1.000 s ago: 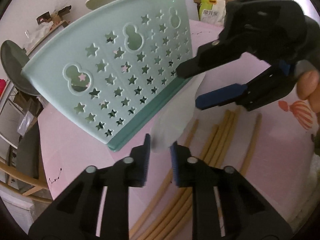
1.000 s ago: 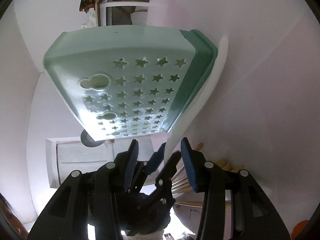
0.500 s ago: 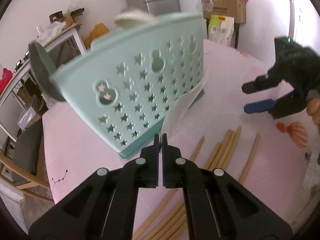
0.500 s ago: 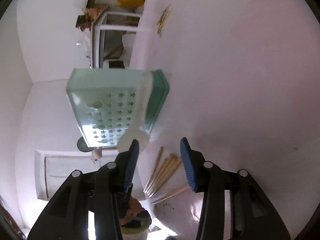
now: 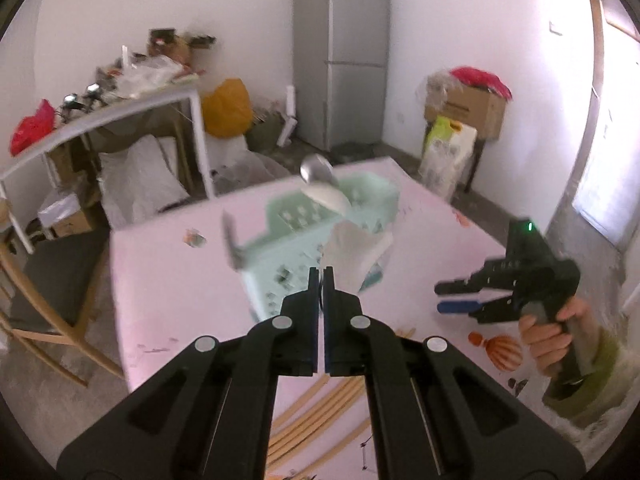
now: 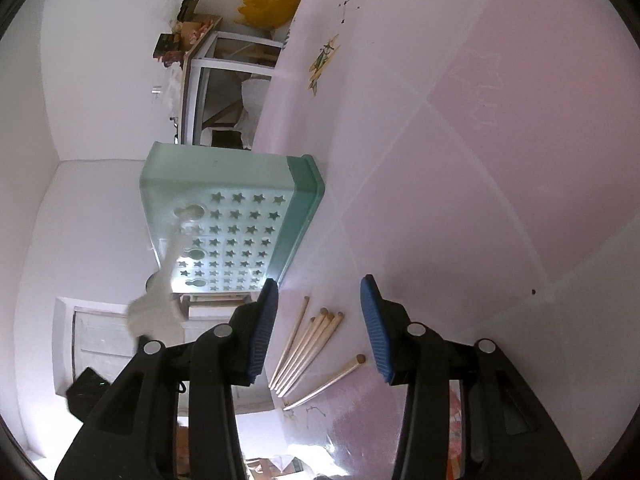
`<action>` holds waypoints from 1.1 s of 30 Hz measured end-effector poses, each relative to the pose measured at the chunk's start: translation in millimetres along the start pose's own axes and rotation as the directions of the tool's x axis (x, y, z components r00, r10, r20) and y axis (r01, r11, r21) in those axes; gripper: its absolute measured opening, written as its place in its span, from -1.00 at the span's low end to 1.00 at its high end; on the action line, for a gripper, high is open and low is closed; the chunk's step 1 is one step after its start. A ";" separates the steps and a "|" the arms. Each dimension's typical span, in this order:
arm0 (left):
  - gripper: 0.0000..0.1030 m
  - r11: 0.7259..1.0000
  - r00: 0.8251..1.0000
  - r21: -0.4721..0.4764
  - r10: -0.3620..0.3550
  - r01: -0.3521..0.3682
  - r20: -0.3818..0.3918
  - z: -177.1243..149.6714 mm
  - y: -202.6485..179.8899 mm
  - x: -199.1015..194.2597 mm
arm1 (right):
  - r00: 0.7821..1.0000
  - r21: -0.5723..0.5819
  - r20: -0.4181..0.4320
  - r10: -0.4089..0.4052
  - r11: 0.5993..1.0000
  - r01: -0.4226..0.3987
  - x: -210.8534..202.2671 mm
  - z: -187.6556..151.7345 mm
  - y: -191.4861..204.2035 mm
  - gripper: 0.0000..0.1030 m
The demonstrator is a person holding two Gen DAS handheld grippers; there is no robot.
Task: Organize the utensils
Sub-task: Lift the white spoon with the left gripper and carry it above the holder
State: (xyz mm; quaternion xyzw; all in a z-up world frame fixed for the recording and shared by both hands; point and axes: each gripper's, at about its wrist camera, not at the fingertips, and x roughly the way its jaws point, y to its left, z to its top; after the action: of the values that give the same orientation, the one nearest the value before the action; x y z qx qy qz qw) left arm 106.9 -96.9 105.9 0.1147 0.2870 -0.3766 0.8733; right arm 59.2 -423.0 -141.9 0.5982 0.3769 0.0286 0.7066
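White plastic spoon (image 5: 352, 248) is pinched by its handle in the clenched left gripper (image 5: 321, 280) and held above the mint utensil basket (image 5: 320, 240), apparently for dropping in. Wooden chopsticks (image 6: 308, 346) lie on the pink table (image 6: 460, 160) before the right gripper (image 6: 318, 328), parted and empty.

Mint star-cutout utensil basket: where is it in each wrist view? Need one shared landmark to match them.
Left wrist: mint utensil basket sits centre frame, blurred, beyond the shut left hand-held gripper.
Right wrist: basket is left of centre, star holes facing the camera, above the open right hand-held gripper.
Shared landmark: wooden chopsticks on the pink table.
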 end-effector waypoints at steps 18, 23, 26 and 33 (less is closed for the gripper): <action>-0.99 0.936 0.959 0.250 0.274 -0.248 -0.074 67.4 27.5 -28.3 | 0.999 -0.006 -0.003 0.034 0.999 -0.034 1.0 -3.5 0.6 -0.18; -0.99 0.896 0.941 0.375 0.307 -0.237 -0.139 75.5 21.0 -17.2 | 0.999 -0.013 0.006 0.040 0.999 -0.040 -2.9 -2.7 2.5 -0.18; -0.99 0.862 0.928 0.458 0.329 -0.218 -0.177 81.0 14.5 -7.2 | 0.999 -0.011 0.004 0.044 0.999 -0.044 -2.4 -4.1 2.8 -0.18; -0.97 0.774 0.880 0.610 0.398 -0.170 -0.260 95.2 5.0 23.8 | 0.999 -0.003 0.000 0.047 0.999 -0.047 -2.4 -5.0 2.0 -0.18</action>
State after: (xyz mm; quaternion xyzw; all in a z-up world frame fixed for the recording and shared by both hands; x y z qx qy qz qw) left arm 163.2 -147.2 168.9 0.4829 0.3014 -0.2766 0.7743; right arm 55.5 -419.5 -139.0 0.6060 0.3627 0.0456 0.7065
